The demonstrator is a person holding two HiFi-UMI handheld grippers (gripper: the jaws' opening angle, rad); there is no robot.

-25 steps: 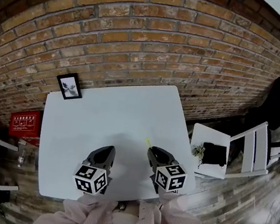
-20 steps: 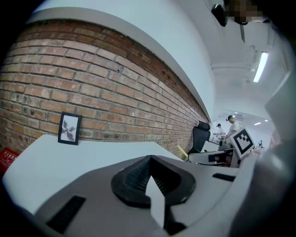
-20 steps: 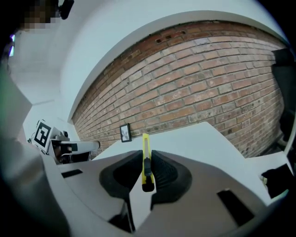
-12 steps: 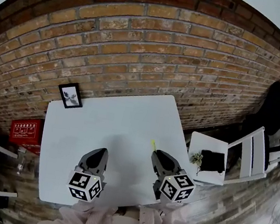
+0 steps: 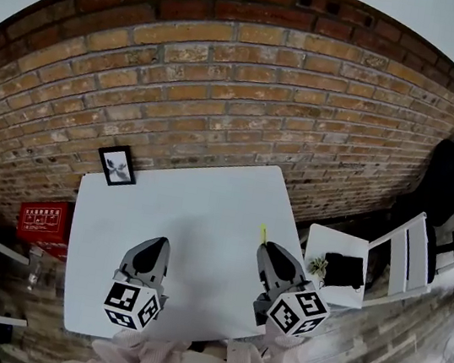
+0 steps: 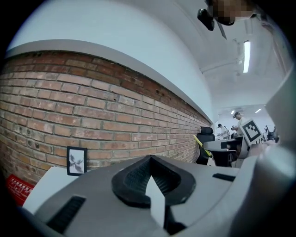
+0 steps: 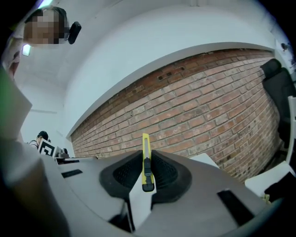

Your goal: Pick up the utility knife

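Yellow knife [image 7: 146, 159] is pinched edge-on between the pads of my right gripper [image 7: 147, 175], with its tip poking out past the fingertips. The thin body sits flat against both pads, so it shouldn't twist. Jaws are narrow, clamped on it. The table [image 5: 190, 196] is below the gripper, and I'd say the knife's clear of it. Left gripper [image 6: 150, 180] alongside has its jaws together on nothing, probably just keeping out of the way.
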